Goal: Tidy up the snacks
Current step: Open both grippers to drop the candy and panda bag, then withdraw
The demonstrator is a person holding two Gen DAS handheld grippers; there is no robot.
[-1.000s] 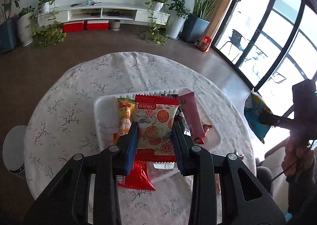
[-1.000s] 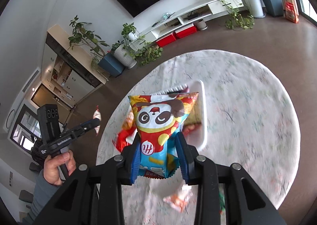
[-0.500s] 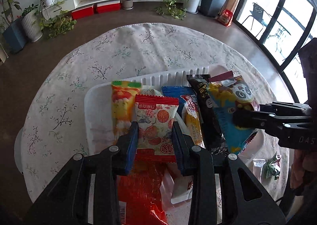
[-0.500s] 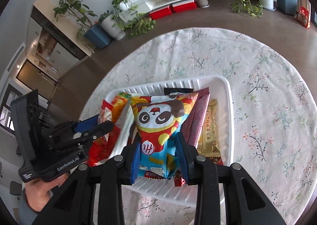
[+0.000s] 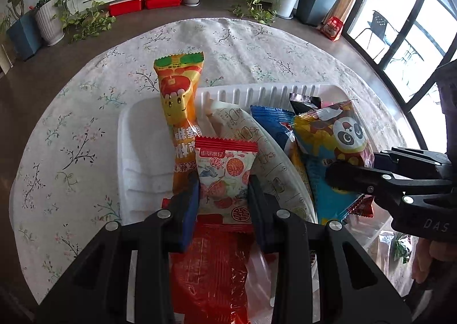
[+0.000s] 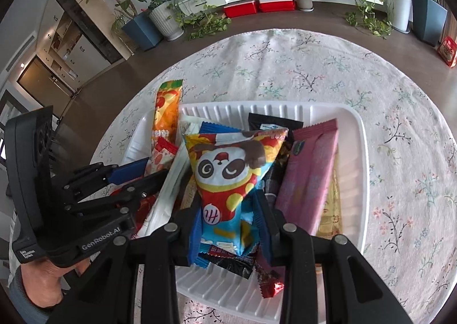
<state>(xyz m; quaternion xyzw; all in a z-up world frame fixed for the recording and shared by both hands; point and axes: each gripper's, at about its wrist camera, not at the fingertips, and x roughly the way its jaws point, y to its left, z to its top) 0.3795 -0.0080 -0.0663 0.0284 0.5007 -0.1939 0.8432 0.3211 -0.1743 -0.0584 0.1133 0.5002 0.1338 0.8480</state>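
Note:
My left gripper (image 5: pixel 224 191) is shut on a red-and-white snack packet (image 5: pixel 225 178) and holds it low over the left side of the white tray (image 5: pixel 134 150). My right gripper (image 6: pixel 228 209) is shut on a panda snack bag (image 6: pixel 231 169) over the middle of the tray (image 6: pixel 354 152). The panda bag (image 5: pixel 328 147) also shows at the right of the left wrist view. An orange packet (image 5: pixel 180 112) stands upright in the tray, touching the left gripper's packet. Pink (image 6: pixel 311 178), black (image 6: pixel 271 124) and gold (image 6: pixel 331 209) packets lie in the tray.
The tray sits on a round table with a floral cloth (image 6: pixel 400 112). A red packet (image 5: pixel 211 269) lies under my left gripper. A small red wrapper (image 6: pixel 268 285) lies at the tray's near edge. Small packets (image 5: pixel 400 247) lie on the table near the right hand.
Both grippers have moved down and closer to the tray with their packets. The orange packet now stands more upright beside the left gripper.

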